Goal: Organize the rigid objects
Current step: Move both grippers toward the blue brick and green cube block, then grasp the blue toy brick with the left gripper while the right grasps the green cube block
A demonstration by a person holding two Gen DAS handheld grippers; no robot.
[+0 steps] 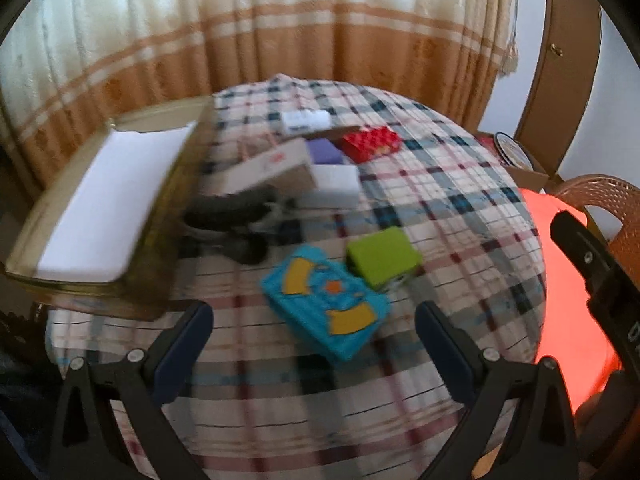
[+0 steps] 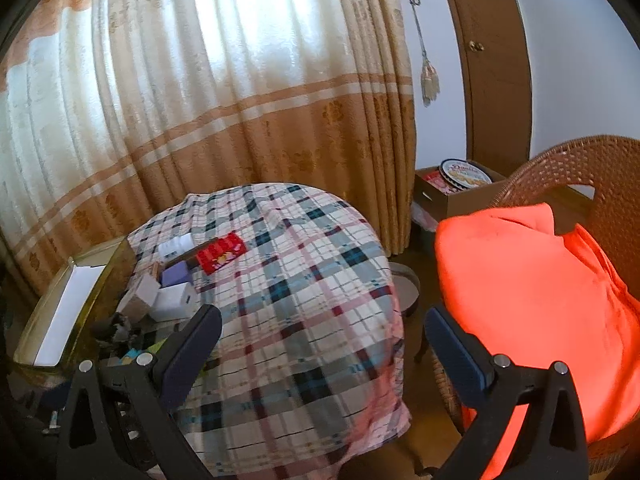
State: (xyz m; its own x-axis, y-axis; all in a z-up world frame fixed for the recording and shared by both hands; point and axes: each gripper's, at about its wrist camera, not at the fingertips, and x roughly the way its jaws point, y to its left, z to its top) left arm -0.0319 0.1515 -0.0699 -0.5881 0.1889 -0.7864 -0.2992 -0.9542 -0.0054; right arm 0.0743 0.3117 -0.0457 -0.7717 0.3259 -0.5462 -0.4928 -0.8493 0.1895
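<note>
Checked cloth covers the tabletop [image 1: 400,208], with a tray [image 1: 100,216] at its left edge. Left tongs [image 1: 314,334], jaws apart and empty, hover nearest the blue box [image 1: 324,308], whose long axis runs diagonally just ahead. Right tongs [image 2: 324,332], also apart, face the table's right edge, away from it.

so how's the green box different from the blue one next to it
The green box is plain, one flat colour; the blue box carries yellow and orange shapes on its top. The green box looks smaller and chunkier, the blue box wider and flatter. The green box lies farther from the left gripper, the blue box nearer. Both rest on the checked tablecloth, side by side.
</note>
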